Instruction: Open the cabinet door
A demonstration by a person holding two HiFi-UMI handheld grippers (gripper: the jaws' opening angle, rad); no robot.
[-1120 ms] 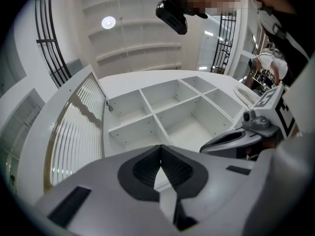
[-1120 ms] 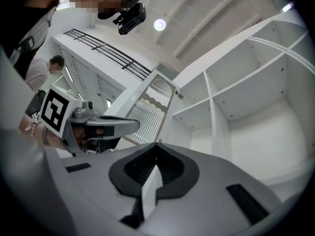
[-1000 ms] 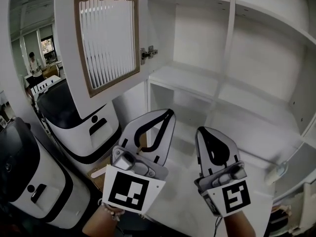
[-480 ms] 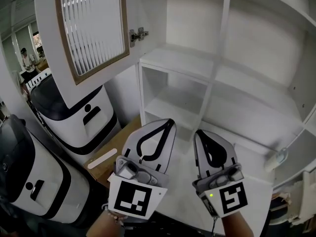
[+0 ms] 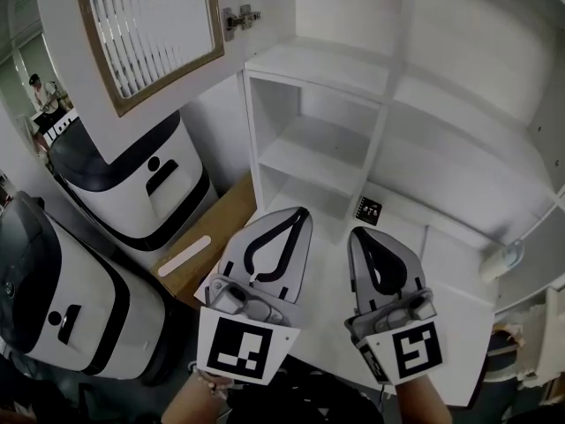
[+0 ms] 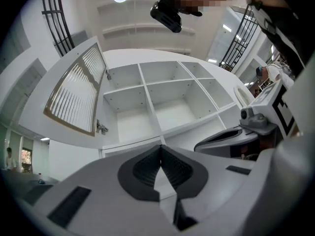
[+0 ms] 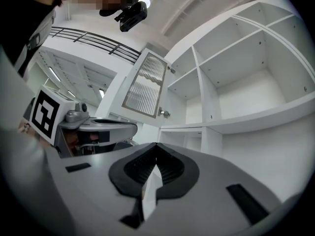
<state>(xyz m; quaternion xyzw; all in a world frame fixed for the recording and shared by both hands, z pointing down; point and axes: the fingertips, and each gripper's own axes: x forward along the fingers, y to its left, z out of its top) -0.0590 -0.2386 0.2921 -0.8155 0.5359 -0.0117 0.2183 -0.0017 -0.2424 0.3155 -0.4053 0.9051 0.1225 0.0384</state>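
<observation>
Cab. door (image 5: 141, 34) open; wht machine (image 5: 141, 184) under it; tag (image 5: 368, 209) on shelf (image 5: 441, 237).

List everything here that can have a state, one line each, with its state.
cabinet door, open, swung wide to the left
cabinet, front uncovered, shelves bare except for one tag
black tag, lying flat on a lower cabinet ledge
left claw, shut, holding nothing
right claw, shut, holding nothing
</observation>
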